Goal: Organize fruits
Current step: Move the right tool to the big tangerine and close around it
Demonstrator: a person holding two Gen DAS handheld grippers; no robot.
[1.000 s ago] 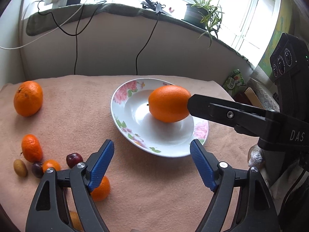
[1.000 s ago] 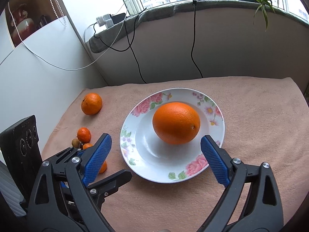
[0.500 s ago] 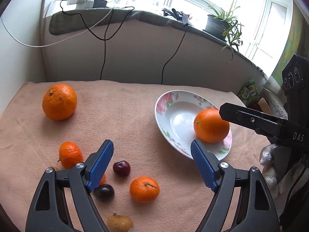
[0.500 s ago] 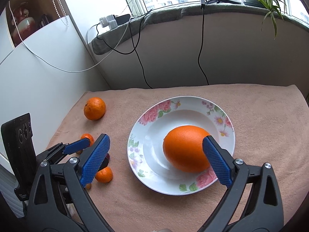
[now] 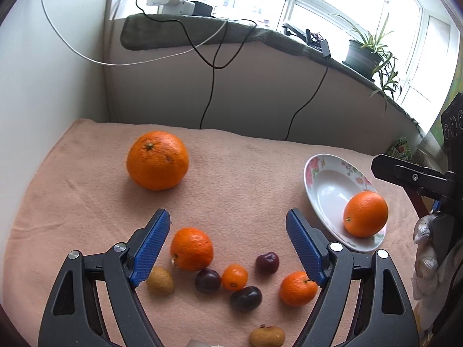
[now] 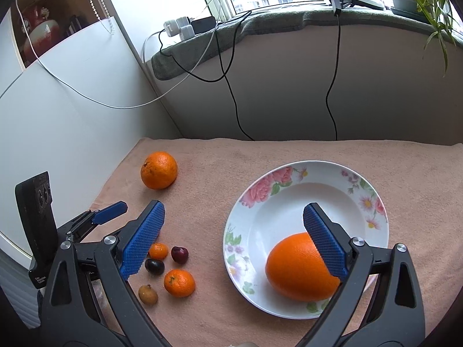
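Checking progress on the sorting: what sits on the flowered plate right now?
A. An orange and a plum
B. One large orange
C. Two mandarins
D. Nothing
B: a single large orange lies on the plate; all the other fruit is on the cloth.

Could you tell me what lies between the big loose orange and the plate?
Only bare blanket lies between the orange and the plate, seen in the right wrist view.
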